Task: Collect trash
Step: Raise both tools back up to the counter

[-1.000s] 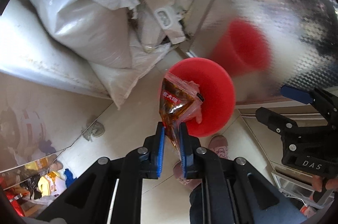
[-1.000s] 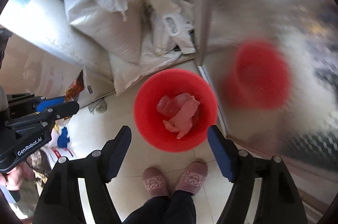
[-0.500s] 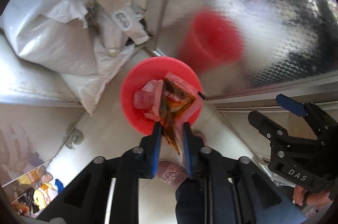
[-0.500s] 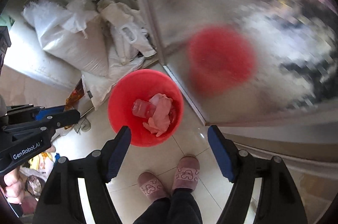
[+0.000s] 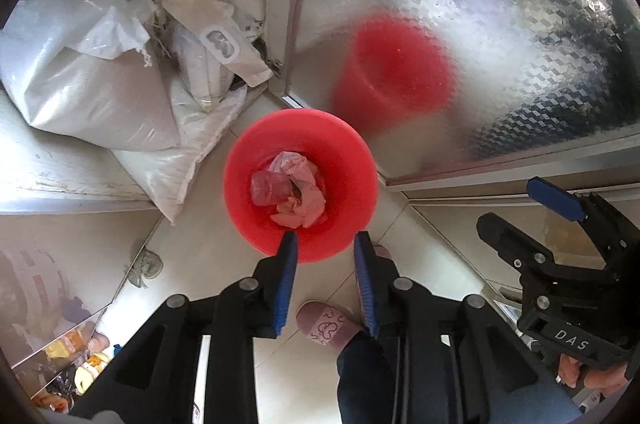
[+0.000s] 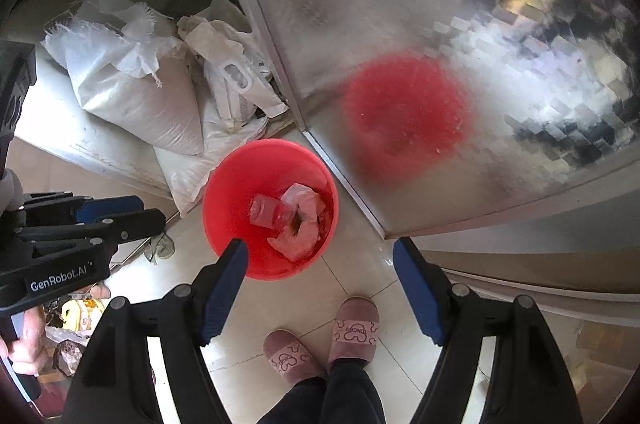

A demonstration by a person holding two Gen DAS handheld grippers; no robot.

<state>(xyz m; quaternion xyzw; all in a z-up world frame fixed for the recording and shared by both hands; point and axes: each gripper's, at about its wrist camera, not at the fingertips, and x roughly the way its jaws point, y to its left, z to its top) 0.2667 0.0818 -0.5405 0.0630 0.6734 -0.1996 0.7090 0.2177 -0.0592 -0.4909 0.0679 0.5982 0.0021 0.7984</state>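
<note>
A red bucket [image 5: 352, 160] stands on the tiled floor right below both grippers. In it lie a crumpled pink plastic bag [image 5: 306, 190], a small clear bottle [image 5: 268, 188] and a brown sauce packet [image 6: 298, 222] partly sunk among them. My left gripper [image 5: 324, 242] hangs over the bucket's near rim; its jaws are opening and nothing is between them. My right gripper [image 6: 319, 244] is open wide and empty above the bucket [image 6: 224, 200]. Each gripper shows at the edge of the other's view.
White woven sacks [image 5: 92, 84] lean on a low ledge left of the bucket. A frosted glass door [image 5: 480, 24] with a metal frame rises just right of it, mirroring the red bucket. The person's slippered feet [image 6: 320, 340] stand close behind. Clutter [image 5: 68, 372] lies lower left.
The left jaws have parted and the sauce packet they held has dropped into the bucket. Both grippers have shifted and rolled a little over the bucket.
</note>
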